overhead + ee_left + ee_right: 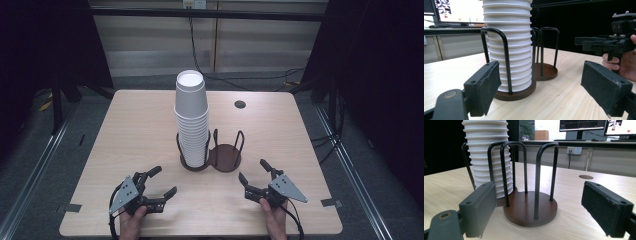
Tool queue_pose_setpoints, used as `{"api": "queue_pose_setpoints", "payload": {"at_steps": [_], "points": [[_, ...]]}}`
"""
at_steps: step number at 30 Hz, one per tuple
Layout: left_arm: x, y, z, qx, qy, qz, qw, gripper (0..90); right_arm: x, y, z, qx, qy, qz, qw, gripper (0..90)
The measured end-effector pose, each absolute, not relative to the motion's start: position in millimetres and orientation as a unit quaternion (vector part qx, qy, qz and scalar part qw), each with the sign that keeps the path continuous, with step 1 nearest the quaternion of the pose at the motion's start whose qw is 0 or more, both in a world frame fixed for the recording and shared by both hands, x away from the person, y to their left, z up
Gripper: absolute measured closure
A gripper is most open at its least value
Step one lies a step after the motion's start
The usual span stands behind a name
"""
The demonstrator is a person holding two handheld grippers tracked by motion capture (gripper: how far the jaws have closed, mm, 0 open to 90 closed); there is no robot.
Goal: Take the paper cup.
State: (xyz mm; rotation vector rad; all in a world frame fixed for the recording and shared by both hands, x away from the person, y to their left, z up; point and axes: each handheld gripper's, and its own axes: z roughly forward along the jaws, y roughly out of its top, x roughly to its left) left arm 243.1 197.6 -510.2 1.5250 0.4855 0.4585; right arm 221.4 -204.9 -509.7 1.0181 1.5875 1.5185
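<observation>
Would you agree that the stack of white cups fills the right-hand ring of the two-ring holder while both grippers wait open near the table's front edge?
Not quite: the stack of white cups fills the left-hand ring of the two-ring holder, as the high view shows. Both the left gripper and right gripper do wait open.

A pale wooden table point(130, 130) with a round cable hole point(240, 104) stands on grey flooring. Black cables point(197, 60) trail behind it, and lit monitors point(584, 125) sit on a desk beyond.
</observation>
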Motion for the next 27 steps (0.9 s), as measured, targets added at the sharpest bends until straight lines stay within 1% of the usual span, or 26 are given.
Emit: {"api": "queue_pose_setpoints", "payload": {"at_steps": [5,8,12,14,21,23,25,27], "points": [[243.2,197.6,-510.1,0.678,0.216,0.204,0.673,15.6,222.6,-205.3,-509.3,0.398,0.615,0.586,0.346,13.2],[243.3,197.6,-510.1,0.678,0.216,0.204,0.673,15.6,224.2,-205.7,-508.1,0.405,0.626,0.582,0.326,14.6],[243.3,197.6,-510.0,0.678,0.216,0.204,0.673,15.6,224.5,-205.2,-507.7,0.407,0.631,0.575,0.325,15.2],[243.3,197.5,-510.0,0.678,0.216,0.204,0.673,15.6,226.0,-203.7,-506.8,0.409,0.639,0.57,0.316,15.8],[243.2,197.5,-510.0,0.678,0.215,0.205,0.673,15.6,227.8,-202.3,-500.6,0.408,0.643,0.565,0.316,15.7],[243.3,197.4,-510.1,0.677,0.215,0.204,0.673,15.6,229.6,-201.7,-493.3,0.404,0.649,0.569,0.305,16.3],[243.2,197.4,-510.1,0.677,0.215,0.204,0.673,15.6,231.8,-201.3,-486.1,0.402,0.656,0.569,0.288,19.7],[243.2,197.5,-510.1,0.677,0.215,0.204,0.673,15.6,234.0,-201.0,-480.9,0.4,0.662,0.573,0.271,19.6]]}}
